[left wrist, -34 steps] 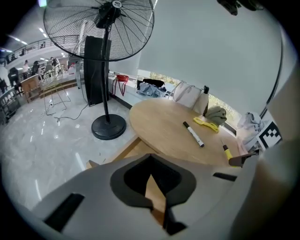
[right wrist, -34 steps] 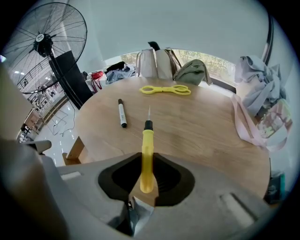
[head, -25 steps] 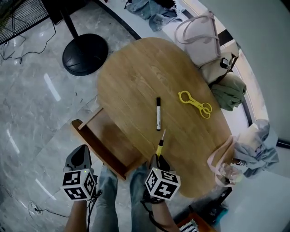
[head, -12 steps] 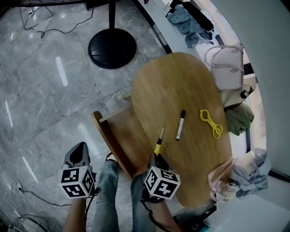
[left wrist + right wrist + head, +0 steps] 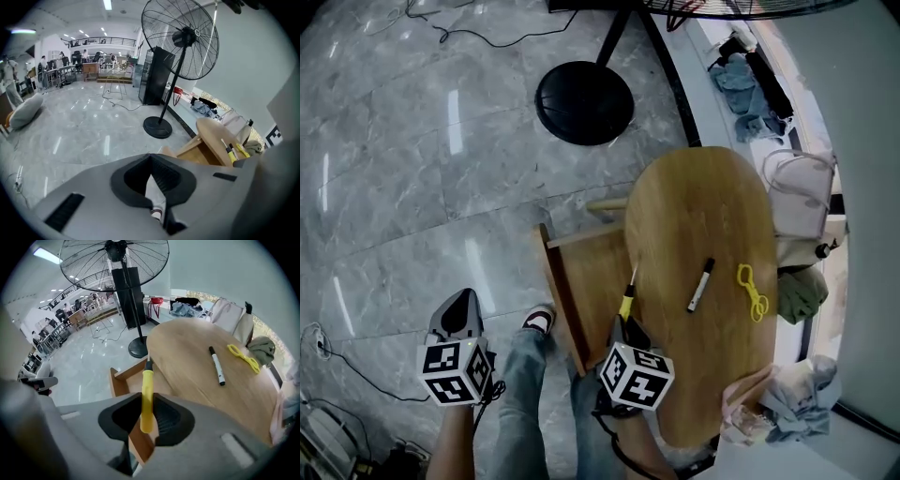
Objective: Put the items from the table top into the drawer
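My right gripper [image 5: 623, 325] [image 5: 149, 416] is shut on a yellow-handled screwdriver [image 5: 628, 300] [image 5: 147, 394]. The tool points forward over the open wooden drawer [image 5: 586, 272] [image 5: 131, 376], close to the table's edge. A black-and-white marker [image 5: 700, 285] [image 5: 216, 365] and yellow plastic tongs [image 5: 752, 292] [image 5: 243, 357] lie on the oval wooden table [image 5: 703, 197] [image 5: 187, 357]. Off to the left, my left gripper [image 5: 461, 307] [image 5: 152, 187] hangs over the marble floor. Its jaws are together with nothing in them.
A standing fan [image 5: 180, 37] with a round black base [image 5: 584, 101] stands on the floor beyond the drawer. Bags and clothes [image 5: 797, 202] crowd the table's far side. The person's legs and a shoe [image 5: 539, 321] are under the grippers. Cables [image 5: 441, 23] lie on the floor.
Both grippers have swung left relative to the table. The screwdriver tip has gone from over the table top to over the drawer. Table and drawer have slid right in view.
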